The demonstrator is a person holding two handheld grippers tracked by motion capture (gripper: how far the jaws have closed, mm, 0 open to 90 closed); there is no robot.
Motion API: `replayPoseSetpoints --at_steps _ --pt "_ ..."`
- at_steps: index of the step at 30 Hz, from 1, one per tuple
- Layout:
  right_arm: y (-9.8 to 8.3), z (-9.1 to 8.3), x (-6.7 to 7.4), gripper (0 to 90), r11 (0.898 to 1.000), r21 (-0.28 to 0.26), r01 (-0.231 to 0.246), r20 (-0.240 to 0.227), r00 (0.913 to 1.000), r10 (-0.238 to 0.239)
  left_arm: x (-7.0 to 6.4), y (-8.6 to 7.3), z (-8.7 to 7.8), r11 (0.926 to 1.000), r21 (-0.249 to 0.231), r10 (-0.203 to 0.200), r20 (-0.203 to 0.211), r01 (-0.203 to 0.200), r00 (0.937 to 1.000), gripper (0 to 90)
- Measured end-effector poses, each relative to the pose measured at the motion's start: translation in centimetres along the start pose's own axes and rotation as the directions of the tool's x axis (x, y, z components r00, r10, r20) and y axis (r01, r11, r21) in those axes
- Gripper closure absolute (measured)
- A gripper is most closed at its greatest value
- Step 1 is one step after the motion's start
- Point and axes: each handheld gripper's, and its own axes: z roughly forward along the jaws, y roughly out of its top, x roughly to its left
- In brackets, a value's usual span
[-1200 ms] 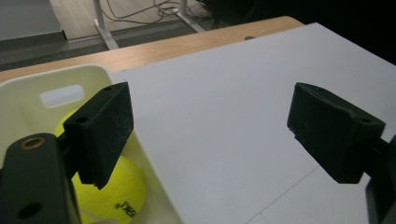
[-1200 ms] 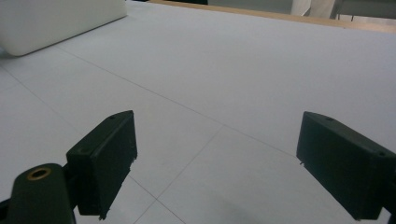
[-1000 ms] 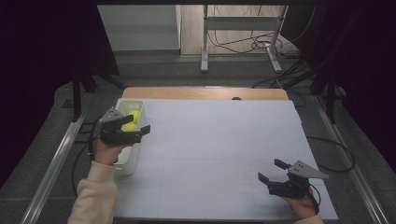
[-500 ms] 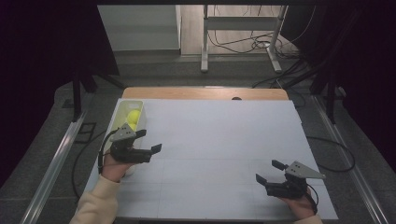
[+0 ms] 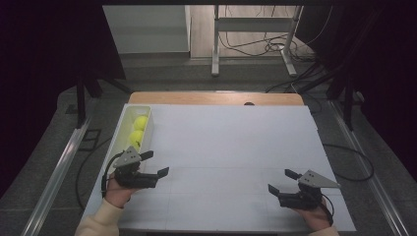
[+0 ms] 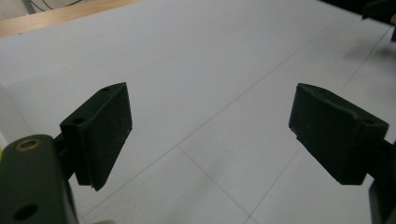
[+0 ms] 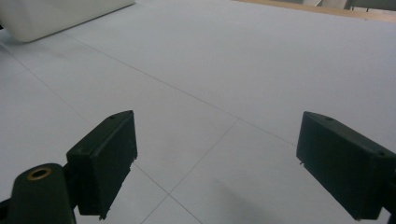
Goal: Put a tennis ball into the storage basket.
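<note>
Two yellow-green tennis balls (image 5: pixel 141 122) (image 5: pixel 136 137) lie in a long white bin (image 5: pixel 121 129) at the table's left edge. My left gripper (image 5: pixel 158 163) hovers low over the white tabletop (image 5: pixel 236 142) just in front of the bin, pointing right. Its jaws have just been opening and stand open with nothing between them (image 6: pixel 210 135). My right gripper (image 5: pixel 279 180) rests near the front right corner, pointing left, and is also open and empty (image 7: pixel 217 168).
The white bin (image 7: pixel 60 14) appears far off in the right gripper view. Beyond the white board a strip of wooden table edge (image 5: pixel 216 97) shows. Metal rails run along both sides, with a stand and cables on the floor behind.
My left gripper has drawn back from above the bin toward the front edge and come lower, uncovering the balls. The right gripper has not moved.
</note>
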Motion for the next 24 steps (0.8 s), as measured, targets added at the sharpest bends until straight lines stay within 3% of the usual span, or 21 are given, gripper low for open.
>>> replayPoseSetpoints --at_steps 2,4,6,10,16,19,24 --pt "0.0 0.0 0.0 12.7 1.0 0.002 0.001 -0.004 1.0 -0.001 -0.6 -0.4 0.0 0.9996 -0.003 0.029 -0.015 -0.03 0.9994 13.5" --pt "0.0 0.1 0.0 12.6 1.0 0.003 0.002 -0.006 1.0 -0.002 -0.7 -0.5 -0.1 0.9995 -0.002 0.033 -0.017 -0.033 0.9993 13.6" --pt "-0.1 0.1 0.1 12.6 1.0 0.007 0.004 -0.007 1.0 -0.004 -1.1 -0.7 -0.5 0.9989 -0.04 0.022 -0.046 -0.024 0.9987 13.7" --pt "-0.1 0.2 0.1 12.6 1.0 0.01 0.005 -0.01 0.9999 -0.005 -1.3 -1.2 -0.9 0.9986 -0.052 0.005 -0.009 -0.006 0.9999 13.9" --pt "-0.2 0.2 0.1 12.7 1.0 0.013 0.004 -0.01 0.9999 -0.004 -1.9 -2.5 -0.8 0.9991 -0.032 0.027 0.022 -0.027 0.9994 14.7" --pt "-0.2 0.2 0.2 12.7 1.0 0.015 0.004 -0.009 1.0 -0.004 -2.1 -2.8 -0.4 0.9991 -0.01 0.041 0.023 -0.041 0.9989 14.7" --pt "-0.2 0.2 0.2 12.6 1.0 0.013 0.006 -0.016 0.9999 -0.006 -1.9 -2.9 -0.1 0.9995 -0.005 0.031 0.024 -0.03 0.9992 14.6"
